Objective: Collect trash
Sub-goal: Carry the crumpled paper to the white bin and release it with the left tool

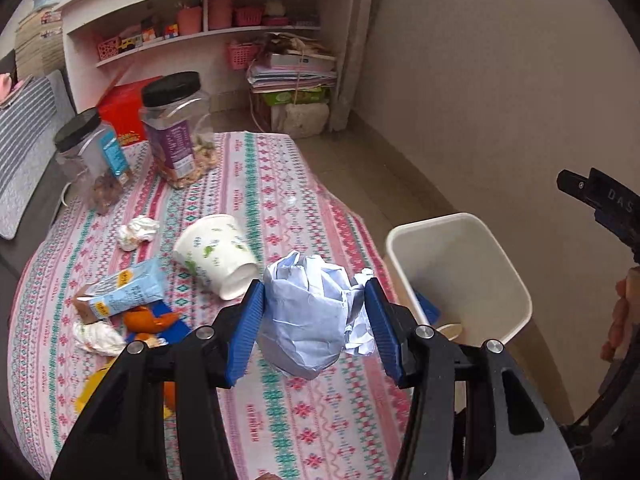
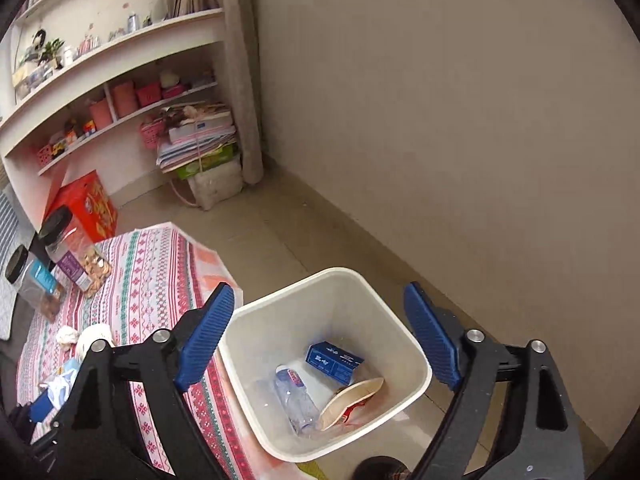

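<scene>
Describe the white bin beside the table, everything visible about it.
The white bin looks like smooth plastic, squarish with rounded corners and a thick rim. It stands upright and open on the floor against the table's cloth edge. Inside lie a clear plastic bottle, a blue carton and a crushed paper cup.

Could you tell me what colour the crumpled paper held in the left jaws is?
Pale blue crumpled paper, clearest in the left wrist view.
</scene>
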Tool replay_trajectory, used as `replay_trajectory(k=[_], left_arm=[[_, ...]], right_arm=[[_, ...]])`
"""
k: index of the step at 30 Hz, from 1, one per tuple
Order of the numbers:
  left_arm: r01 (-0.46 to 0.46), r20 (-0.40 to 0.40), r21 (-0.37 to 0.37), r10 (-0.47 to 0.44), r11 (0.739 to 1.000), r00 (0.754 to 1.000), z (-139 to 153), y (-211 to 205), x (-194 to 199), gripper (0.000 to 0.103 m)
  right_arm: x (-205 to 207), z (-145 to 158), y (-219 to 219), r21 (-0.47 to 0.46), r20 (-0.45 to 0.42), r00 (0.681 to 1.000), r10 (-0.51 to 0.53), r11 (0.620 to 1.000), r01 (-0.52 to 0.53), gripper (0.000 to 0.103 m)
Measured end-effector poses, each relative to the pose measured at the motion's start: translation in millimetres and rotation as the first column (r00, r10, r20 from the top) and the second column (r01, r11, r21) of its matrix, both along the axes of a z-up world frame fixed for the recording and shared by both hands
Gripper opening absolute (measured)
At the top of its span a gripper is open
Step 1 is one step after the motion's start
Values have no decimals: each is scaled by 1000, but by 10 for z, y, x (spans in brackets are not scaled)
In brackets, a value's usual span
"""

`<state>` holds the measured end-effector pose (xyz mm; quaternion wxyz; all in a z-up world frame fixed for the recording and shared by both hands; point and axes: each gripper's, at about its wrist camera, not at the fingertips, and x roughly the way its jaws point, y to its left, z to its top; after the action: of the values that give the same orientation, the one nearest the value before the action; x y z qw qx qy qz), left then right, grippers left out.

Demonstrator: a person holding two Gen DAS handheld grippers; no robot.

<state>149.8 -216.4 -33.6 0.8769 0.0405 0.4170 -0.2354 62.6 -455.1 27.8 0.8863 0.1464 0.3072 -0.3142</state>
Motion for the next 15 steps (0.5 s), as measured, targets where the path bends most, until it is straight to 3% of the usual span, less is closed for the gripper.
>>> replay_trajectory(k=[5,11,15], left_arm=[[86,-23,-25,-87,996,996,25,-577,-30,51],[143,-78,-54,-147,988,986,-22,-1065,-52,52],[179,-145,-99,-192,979,971,-84,-1287,-16,66]], right_arm=[[-286,103,-158,-2,72,994,-79,997,79,93],[-523,158,-331,-35,93,986,-135,990,139,95],[-600,135,-445,-19,86,985,-150,988,152,95]])
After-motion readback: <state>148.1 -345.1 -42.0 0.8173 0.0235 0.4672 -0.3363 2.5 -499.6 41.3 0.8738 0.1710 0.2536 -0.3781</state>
